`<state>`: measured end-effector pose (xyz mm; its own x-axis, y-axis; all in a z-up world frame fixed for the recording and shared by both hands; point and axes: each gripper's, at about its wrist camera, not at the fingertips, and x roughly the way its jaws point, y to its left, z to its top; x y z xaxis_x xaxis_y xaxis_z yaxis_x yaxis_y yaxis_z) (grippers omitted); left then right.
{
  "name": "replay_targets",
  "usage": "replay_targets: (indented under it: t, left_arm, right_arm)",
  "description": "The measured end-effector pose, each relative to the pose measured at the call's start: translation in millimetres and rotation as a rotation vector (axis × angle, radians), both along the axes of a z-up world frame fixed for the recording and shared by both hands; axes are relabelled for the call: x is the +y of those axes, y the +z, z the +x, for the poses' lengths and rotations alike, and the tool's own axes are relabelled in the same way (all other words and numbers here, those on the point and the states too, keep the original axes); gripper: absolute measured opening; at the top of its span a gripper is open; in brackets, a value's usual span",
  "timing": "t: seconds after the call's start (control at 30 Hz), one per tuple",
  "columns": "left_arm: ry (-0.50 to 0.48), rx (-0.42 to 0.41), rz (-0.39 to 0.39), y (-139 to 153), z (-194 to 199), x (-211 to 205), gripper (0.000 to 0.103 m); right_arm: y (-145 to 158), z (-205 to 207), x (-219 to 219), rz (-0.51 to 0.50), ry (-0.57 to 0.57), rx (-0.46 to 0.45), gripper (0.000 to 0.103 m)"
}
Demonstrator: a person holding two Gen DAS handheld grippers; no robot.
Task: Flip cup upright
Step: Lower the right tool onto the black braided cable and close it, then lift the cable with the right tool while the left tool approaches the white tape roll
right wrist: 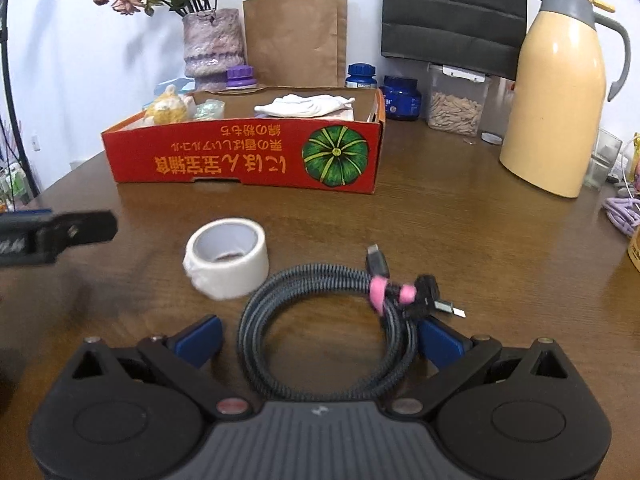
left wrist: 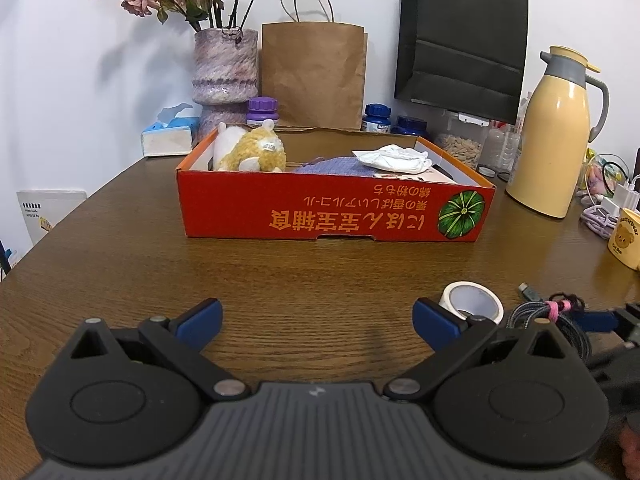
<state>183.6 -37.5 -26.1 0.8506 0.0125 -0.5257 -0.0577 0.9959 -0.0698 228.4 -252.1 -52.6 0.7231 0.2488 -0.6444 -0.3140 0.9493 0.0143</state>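
A yellow cup [left wrist: 625,237] with a bear picture stands on the table at the far right edge of the left wrist view; only a sliver of the cup [right wrist: 635,249] shows in the right wrist view. Whether its mouth faces up or down I cannot tell. My left gripper [left wrist: 318,320] is open over bare wood, far left of the cup, with nothing between its fingers. My right gripper [right wrist: 320,336] is open too, and a coiled grey cable [right wrist: 320,332] lies on the table between its blue pads.
A white tape roll [right wrist: 228,258] sits just ahead of the cable. Behind it lies a red cardboard box [right wrist: 248,160] holding a plush toy and cloths. A yellow thermos jug [right wrist: 556,92], jars, paper bags and a flower vase [left wrist: 225,68] line the back.
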Motion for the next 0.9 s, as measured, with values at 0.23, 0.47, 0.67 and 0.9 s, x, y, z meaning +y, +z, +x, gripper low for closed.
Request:
replay_targets:
  t: [0.23,0.47,0.67,0.9]
  left_arm:
    - [0.000,0.002,-0.001,-0.2,-0.3,0.6,0.103]
    - [0.001,0.006,0.001,-0.8,0.1,0.1,0.103]
    - [0.004,0.009,0.002,-3.1,1.2,0.0,0.103]
    - [0.013,0.013,0.002,-3.4,4.7,-2.7,0.103]
  right_arm:
    - [-0.6,22.7,5.6,0.004,0.015,0.002,0.103]
    - [2.4,19.5,4.4,0.021,0.024,-0.019,0.089]
    - [6.8,15.1,-6.1,0.063,-0.033,-0.066,0.088]
    - [16.7,-2.3,-4.3,0.018,-0.082,-0.227,0.088]
